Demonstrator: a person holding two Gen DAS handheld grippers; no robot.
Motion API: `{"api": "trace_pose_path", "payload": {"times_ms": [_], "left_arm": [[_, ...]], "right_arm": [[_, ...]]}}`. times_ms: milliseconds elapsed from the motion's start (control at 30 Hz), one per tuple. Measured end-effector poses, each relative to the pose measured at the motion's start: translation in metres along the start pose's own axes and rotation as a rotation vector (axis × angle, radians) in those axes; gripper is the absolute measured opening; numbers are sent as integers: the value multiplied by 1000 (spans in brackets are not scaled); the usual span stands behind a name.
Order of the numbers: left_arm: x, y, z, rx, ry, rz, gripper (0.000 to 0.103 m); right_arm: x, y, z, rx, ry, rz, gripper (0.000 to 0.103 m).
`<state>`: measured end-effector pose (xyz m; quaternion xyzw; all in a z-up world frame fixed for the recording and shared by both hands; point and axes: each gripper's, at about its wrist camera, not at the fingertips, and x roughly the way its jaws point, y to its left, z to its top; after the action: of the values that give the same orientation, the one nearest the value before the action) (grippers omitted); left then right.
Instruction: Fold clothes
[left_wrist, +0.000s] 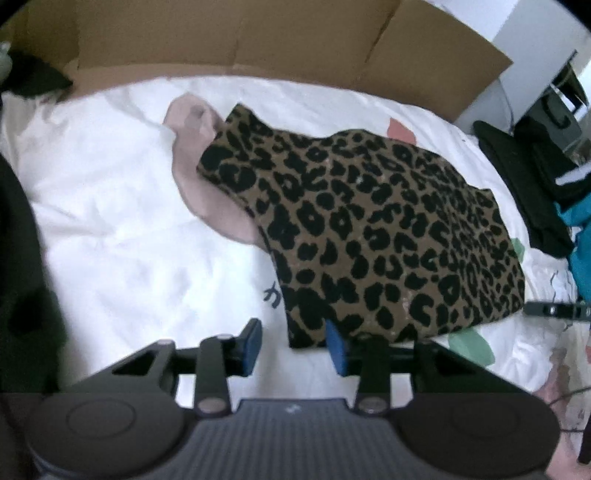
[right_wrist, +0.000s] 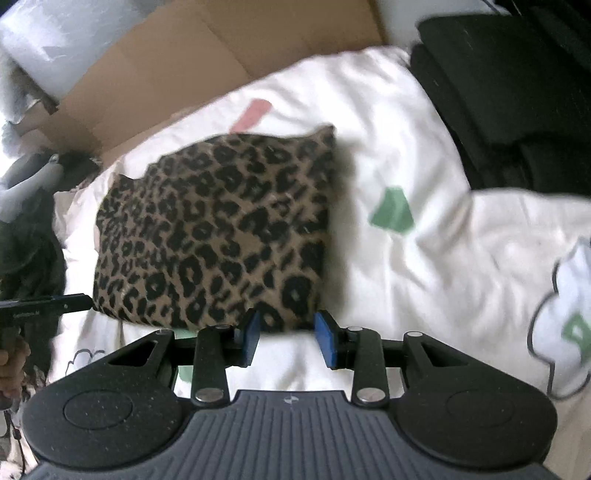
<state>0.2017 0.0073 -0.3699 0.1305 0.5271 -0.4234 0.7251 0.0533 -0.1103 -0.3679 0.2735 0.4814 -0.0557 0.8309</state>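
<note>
A folded leopard-print garment (left_wrist: 369, 229) lies on the white bedcover (left_wrist: 110, 221), partly over a pale pink garment (left_wrist: 192, 173). My left gripper (left_wrist: 294, 345) stands open at the leopard piece's near left corner; the fabric edge lies by its right blue pad (left_wrist: 338, 349), unpinched. In the right wrist view the same garment (right_wrist: 221, 229) is blurred. My right gripper (right_wrist: 288, 338) is open with the near right corner between its fingertips, and its pads are not pressing on it. Each gripper also shows in the other's view: the right gripper (left_wrist: 554, 309) and the left gripper (right_wrist: 48, 306).
Flattened cardboard (left_wrist: 258, 33) stands behind the bed. Black clothes (left_wrist: 532, 184) and a teal cloth (left_wrist: 580, 240) lie at the right. A dark pile (right_wrist: 517, 110) sits at the far right of the bedcover (right_wrist: 424, 258). A hand (right_wrist: 11, 365) holds the left gripper's handle.
</note>
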Motion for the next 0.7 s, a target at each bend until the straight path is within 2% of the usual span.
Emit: {"api": "trace_pose_path", "payload": {"times_ms": [200,400,467,500,700], "left_arm": [[9,7,0,-60,18,-27,41],[13,11,0,-90,24,-40,41],[14,11,1,-92,23,-41,41],[13,11,0,-94,22,-42,41],[12,15,0,-118,20,-56,40]], "right_arm": [[15,-24,-6,214,38,111,40],[30,-49,-14,426,32,222,40],[29,-55,-14,462,25,252,22],[26,-56,-13,466,15,267,18],[17,-51,-13,459,-17,300,14]]}}
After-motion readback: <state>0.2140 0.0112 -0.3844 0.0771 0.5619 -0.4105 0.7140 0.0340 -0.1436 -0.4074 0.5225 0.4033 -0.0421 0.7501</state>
